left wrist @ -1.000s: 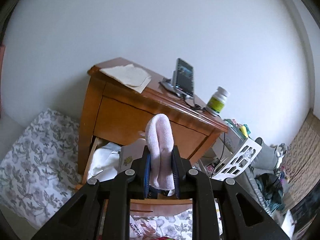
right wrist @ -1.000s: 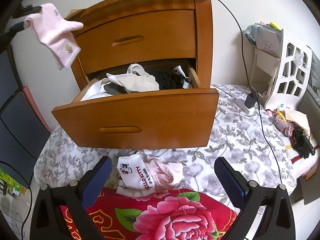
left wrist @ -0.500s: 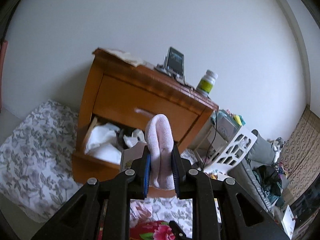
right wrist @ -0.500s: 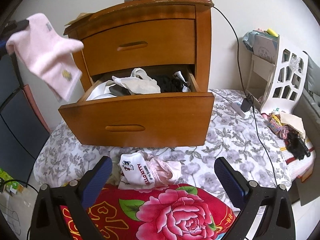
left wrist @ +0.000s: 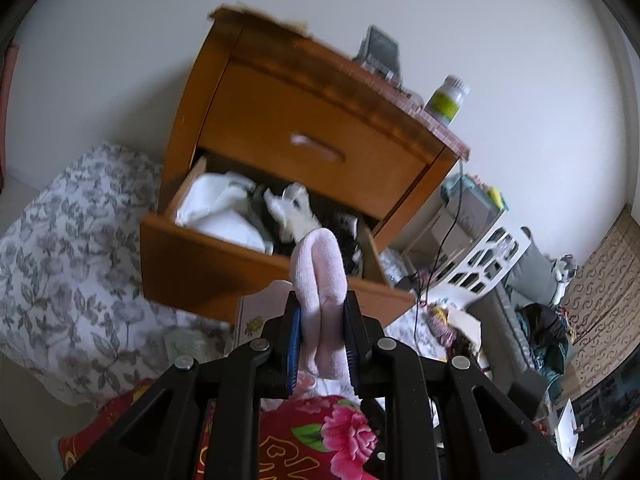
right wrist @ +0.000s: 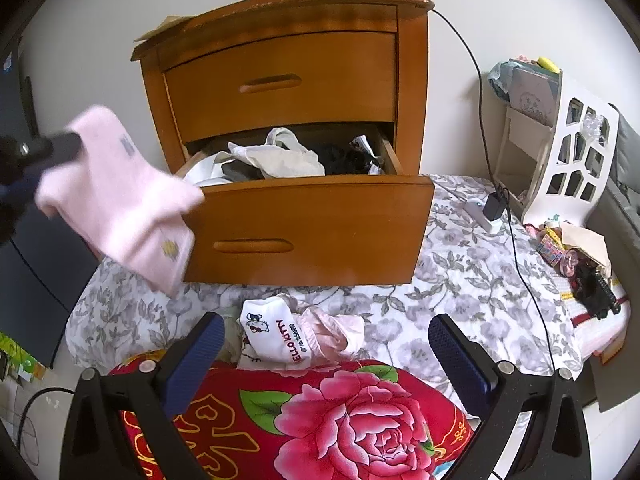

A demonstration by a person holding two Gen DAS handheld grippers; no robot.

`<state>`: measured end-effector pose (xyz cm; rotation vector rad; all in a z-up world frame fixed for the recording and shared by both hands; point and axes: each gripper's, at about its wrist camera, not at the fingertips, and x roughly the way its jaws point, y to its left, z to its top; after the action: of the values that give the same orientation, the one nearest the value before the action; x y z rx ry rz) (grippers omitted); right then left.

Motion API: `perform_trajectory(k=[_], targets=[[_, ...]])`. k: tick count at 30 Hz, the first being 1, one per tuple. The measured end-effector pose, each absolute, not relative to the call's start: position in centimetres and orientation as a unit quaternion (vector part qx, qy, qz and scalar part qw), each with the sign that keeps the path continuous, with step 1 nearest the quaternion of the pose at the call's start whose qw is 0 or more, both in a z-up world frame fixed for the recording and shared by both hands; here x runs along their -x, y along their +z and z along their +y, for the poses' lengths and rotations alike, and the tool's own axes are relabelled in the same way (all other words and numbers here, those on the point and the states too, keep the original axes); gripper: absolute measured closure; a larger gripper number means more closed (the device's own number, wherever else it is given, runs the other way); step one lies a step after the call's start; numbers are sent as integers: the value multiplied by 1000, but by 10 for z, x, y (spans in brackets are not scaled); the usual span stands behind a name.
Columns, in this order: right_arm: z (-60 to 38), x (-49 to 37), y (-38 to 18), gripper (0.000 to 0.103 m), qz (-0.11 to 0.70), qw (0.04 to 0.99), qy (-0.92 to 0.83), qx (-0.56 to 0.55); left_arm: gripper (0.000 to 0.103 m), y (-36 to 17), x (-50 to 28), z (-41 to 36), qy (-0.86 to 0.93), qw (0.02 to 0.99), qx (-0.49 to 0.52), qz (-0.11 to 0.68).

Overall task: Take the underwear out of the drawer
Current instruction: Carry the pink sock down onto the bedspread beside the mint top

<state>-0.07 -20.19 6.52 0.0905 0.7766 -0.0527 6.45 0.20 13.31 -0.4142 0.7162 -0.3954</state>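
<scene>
— What's in your left hand-held gripper (left wrist: pixel 320 336) right now?

— It's clenched on a pale pink garment (left wrist: pixel 320 276), folded over between the two pads. From my right wrist view the same piece hangs at the far left, in front of the nightstand's left corner, with a small yellow motif near its lower edge. It's blurred there, so I can't tell whether it's underwear or a sock.

— And the drawer?

— The lower drawer (right wrist: pixel 316 228) of the wooden nightstand (right wrist: pixel 280 80) stands pulled out. Inside, from left to right, I see white fabric, a cream piece (right wrist: pixel 280 160) bunched on top, then something dark (right wrist: pixel 344 158) toward the right wall. The upper drawer is closed.

— Anything already out?

— Yes. On the grey floral sheet (right wrist: pixel 460 272), just in front of the drawer, lies a small pile: a white Hello Kitty piece (right wrist: pixel 276 332) and a pink piece (right wrist: pixel 340 330) touching its right side. Below them is a red cloth with a big pink peony (right wrist: pixel 320 420).

— Your right hand-held gripper (right wrist: pixel 324 340)?

— Released, its blue pads spread wide with nothing between them, hovering over that pile.

— What's further right?

— A black cable (right wrist: pixel 500 160) runs down from the nightstand top to a charger (right wrist: pixel 490 208) on the sheet, and beyond it stands a white cut-out rack (right wrist: pixel 576 160).
</scene>
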Motion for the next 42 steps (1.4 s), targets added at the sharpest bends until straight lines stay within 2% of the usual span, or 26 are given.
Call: perform_trajectory(k=[15,26,36,42], targets=[[-211,-11,42,0,406,912,-25,-56,83,61,-96,-24,-186,863,177,435],[-219,-17,34,0,414,907,-31,-64,83,50,-116,-43,-234,855,175,429],[-219,-21,26,0,424,903,-29,-61,83,-21,-148,-42,-155,829,144,518],[-217,-23,23,0,429,901,-26,-55,82,-37,-148,-35,-123,826,125,536]])
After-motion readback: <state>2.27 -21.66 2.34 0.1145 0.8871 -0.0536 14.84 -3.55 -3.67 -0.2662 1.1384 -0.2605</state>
